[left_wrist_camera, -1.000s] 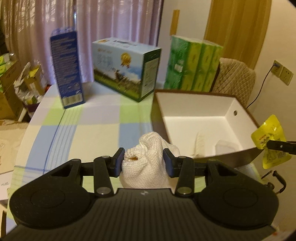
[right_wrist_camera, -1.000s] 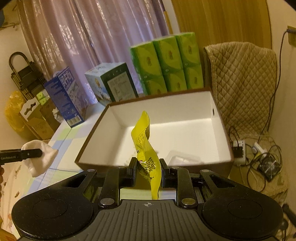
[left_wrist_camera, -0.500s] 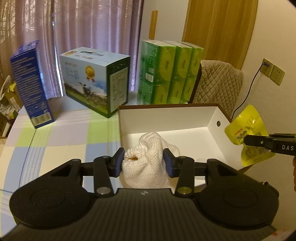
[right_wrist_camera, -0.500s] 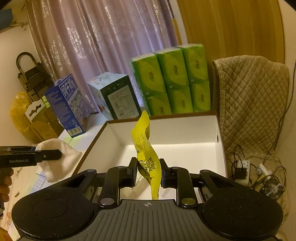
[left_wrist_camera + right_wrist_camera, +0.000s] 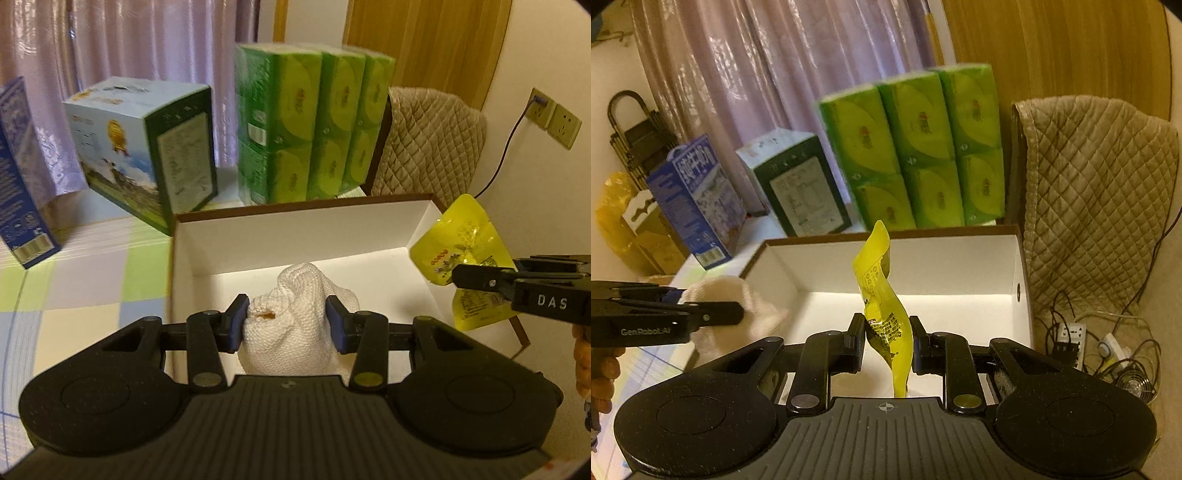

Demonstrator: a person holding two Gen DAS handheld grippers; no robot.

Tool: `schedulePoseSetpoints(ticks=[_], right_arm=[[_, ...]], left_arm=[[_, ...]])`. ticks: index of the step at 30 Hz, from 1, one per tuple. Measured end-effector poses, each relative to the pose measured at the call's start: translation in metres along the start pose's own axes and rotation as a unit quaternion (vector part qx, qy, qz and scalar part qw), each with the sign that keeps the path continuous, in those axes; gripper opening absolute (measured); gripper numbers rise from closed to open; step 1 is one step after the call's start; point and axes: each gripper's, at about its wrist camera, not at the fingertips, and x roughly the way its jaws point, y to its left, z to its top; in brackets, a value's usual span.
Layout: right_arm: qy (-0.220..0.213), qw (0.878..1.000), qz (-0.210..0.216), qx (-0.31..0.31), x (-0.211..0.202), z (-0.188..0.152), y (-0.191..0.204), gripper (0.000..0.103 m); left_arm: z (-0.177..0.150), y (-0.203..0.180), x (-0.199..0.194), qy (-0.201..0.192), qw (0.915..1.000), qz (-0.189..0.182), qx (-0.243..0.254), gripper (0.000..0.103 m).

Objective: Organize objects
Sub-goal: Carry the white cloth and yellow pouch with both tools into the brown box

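A crumpled white cloth (image 5: pixel 295 321) with a small orange spot is pinched in my left gripper (image 5: pixel 289 321), which is shut on it above the near part of the open brown box with white inside (image 5: pixel 295 229). The yellow packet (image 5: pixel 882 314) stands upright in my right gripper (image 5: pixel 888 341), shut on it over the box's (image 5: pixel 942 258) near right side. In the left wrist view the yellow packet (image 5: pixel 461 240) and right gripper (image 5: pixel 454 275) sit at the box's right edge. The cloth (image 5: pixel 738 306) and left gripper (image 5: pixel 738 314) appear at left in the right wrist view.
Behind the box stand green tissue packs (image 5: pixel 314 125), a light blue and green carton (image 5: pixel 147 147) and a dark blue carton (image 5: pixel 18 177) on a checked tablecloth (image 5: pixel 92 266). A quilted chair (image 5: pixel 1100 184) is at right, with cables and a power strip (image 5: pixel 1071 332) on the floor.
Both grippers have moved forward over the box, each still holding its object. The left gripper went from the tablecloth beside the box to above its inside.
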Motion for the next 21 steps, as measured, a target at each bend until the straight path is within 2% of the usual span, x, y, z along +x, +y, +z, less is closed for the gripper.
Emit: schedulePoseSetpoints(ticks=[9,21], right_arm=[[0.034,0.999,-0.01,0.002,0.041,0.002,-0.016,0.02],[0.059,0.998,-0.017,0.024,0.074,0.007,-0.033,0.02]], left_arm=[[0.013,-0.011,0.057,0.04,0.9991,0.012,0.004,0.04],[0.023,-0.015,0.103,0.067,0.9977,0.011,0.0,0.04]])
